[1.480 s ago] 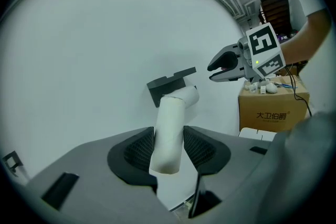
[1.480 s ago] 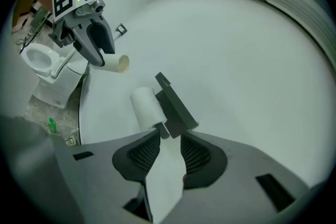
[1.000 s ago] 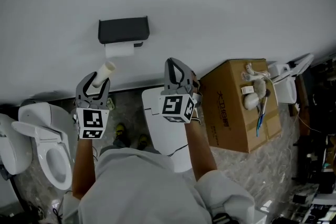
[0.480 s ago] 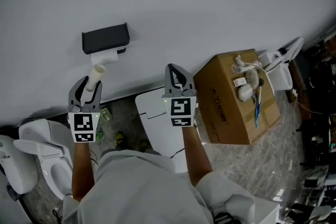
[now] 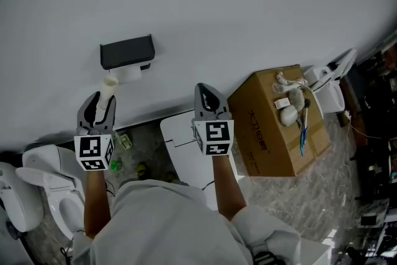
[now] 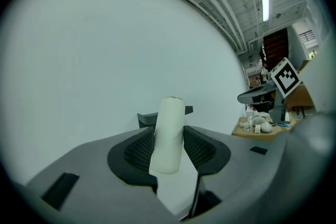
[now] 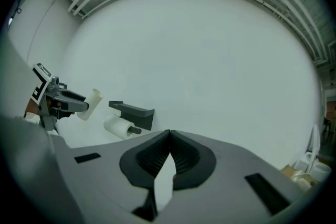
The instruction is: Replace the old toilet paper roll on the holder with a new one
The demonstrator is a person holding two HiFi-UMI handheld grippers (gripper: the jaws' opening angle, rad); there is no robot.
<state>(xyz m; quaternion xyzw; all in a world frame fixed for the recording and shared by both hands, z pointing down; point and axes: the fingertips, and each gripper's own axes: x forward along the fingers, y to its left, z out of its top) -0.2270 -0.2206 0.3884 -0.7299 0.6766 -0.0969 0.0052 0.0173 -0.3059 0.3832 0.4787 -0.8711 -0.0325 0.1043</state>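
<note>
White wall bears black plastic holder [image 5: 127,51]; left gripper [image 5: 102,103], risen towards it, pinches pale cardboard tube [image 5: 109,84]; right gripper [image 5: 205,90] just closed empty; exchange seems near

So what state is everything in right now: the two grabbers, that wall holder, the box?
Left gripper: jaws clamped on the cardboard tube.
Right gripper: jaws shut, empty.
Holder: fixed to the wall, paper roll loaded.
Cardboard box: closed, small items lying on top.
</note>
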